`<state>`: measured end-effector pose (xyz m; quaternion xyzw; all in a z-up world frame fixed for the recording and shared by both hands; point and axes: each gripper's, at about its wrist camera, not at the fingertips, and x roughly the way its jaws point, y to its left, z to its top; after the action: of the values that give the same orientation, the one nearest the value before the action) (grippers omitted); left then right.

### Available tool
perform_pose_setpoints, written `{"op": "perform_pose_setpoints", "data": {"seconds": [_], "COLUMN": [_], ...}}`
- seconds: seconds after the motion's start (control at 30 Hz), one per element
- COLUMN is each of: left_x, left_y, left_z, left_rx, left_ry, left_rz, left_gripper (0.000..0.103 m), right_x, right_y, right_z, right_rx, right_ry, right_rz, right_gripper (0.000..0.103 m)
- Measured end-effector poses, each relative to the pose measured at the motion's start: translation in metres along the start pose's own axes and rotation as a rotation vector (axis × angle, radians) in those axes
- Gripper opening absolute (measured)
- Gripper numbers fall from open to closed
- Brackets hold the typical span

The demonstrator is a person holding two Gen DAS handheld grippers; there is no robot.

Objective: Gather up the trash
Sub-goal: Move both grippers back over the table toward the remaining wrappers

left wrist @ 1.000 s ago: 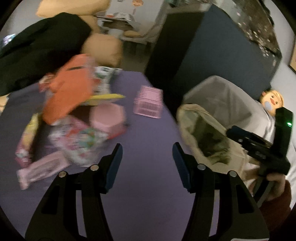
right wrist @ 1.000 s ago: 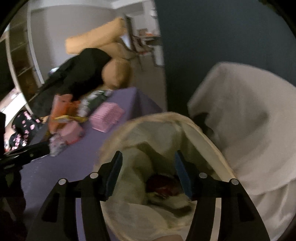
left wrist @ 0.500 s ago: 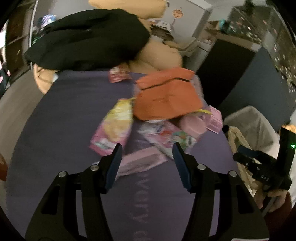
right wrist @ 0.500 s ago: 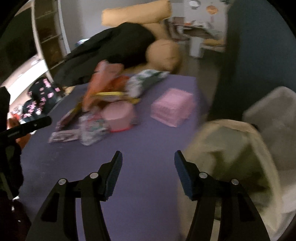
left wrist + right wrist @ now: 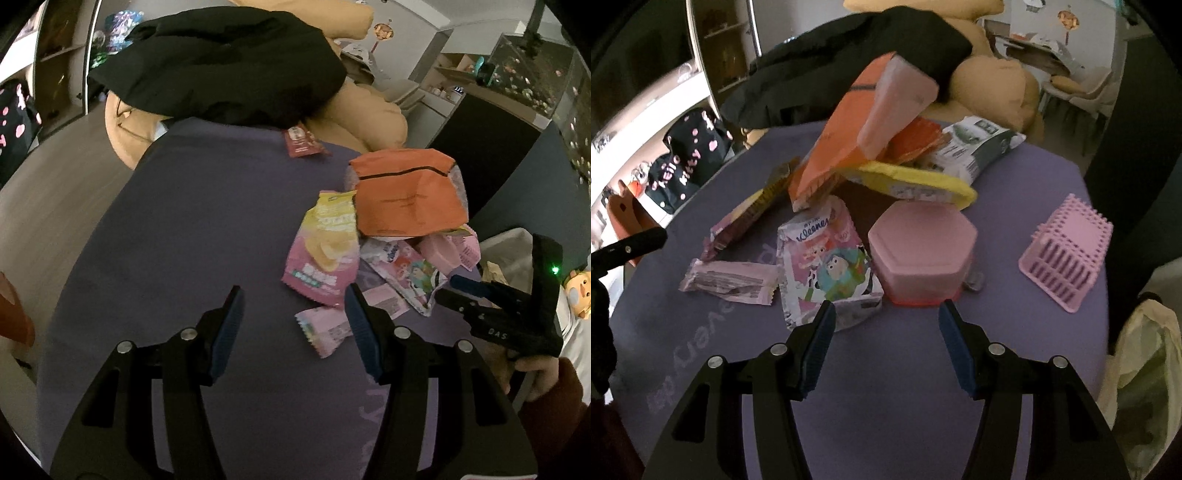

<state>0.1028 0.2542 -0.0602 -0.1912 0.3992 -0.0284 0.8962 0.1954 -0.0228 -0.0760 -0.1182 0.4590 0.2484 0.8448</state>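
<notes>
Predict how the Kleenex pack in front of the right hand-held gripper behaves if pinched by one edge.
The Kleenex pack looks like thin crinkled film, so probably floppy: it would likely droop from one edge. It looks flattish, so probably light. The glossy film may slip between the pads. Its far edge sits by the orange bag, so lifting may disturb the pile.

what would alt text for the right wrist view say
An open, empty right claw hangs over a purple table, facing a pile of snack wrappers, a Kleenex pack and a pink hexagonal box. A pink slatted basket sits to the right, apart from the pile.
</notes>
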Motion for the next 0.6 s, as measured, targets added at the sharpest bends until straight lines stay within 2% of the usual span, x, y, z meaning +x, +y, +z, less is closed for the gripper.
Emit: {"op": "perform_pose_setpoints", "data": {"seconds": [0.23, 0.43, 0.53, 0.6], "left_x": [0.0, 0.004, 0.008, 0.01], "left_y": [0.006, 0.009, 0.006, 0.004], "left_z": [0.0, 0.003, 0.002, 0.001], "left_rx": [-0.015, -0.03, -0.021, -0.014], "left_ry": [-0.002, -0.003, 0.01, 0.018], "left_rz": [-0.019, -0.018, -0.031, -0.034], "left_gripper": [0.053, 0.053, 0.053, 0.053], "right_x": [0.002, 0.002, 0.0, -0.003], "right_y": [0.004, 0.012, 0.014, 0.015], "right_z": [0.001, -0.003, -0.005, -0.005], "right_rx": [-0.02, -0.061, -0.081, -0.079], "right_ry": [-0.003, -0.002, 0.001, 0.007], "right_rz": [-0.028, -0.025, -0.026, -0.008], "right_gripper": [0.055, 0.05, 0.038, 0.019]}}
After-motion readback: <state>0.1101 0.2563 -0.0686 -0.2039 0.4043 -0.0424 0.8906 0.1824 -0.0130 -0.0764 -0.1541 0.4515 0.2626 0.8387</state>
